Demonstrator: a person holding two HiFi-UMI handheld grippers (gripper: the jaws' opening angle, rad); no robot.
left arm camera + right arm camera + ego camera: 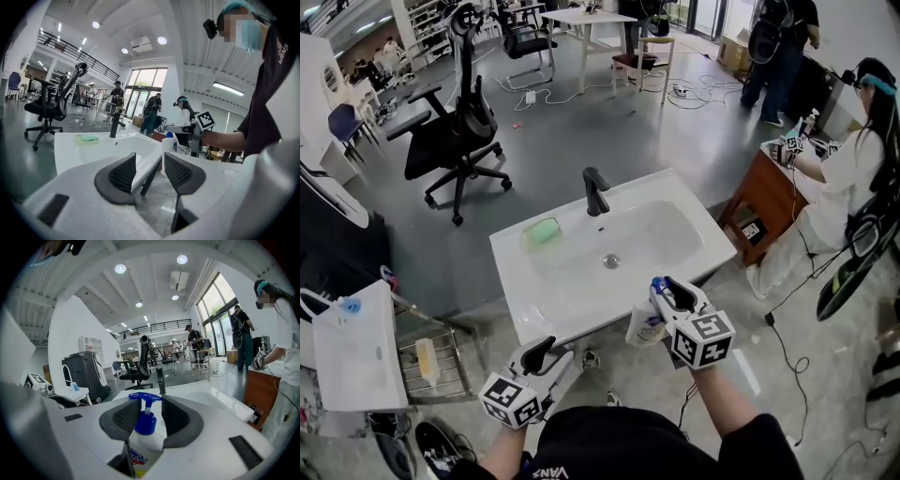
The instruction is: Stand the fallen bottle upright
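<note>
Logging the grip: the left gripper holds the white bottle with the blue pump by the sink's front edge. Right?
No: the right gripper holds the white bottle with the blue pump by the sink's front edge, as the right gripper view shows.

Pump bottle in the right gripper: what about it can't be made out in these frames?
- Label print: the right gripper view shows only a strip on the pump bottle, the rest behind the body of the right gripper; too small in the head view.
- Base: left gripper view, covered by a pad of the left gripper.
- Fill level: the white body shows none in any view.
</note>
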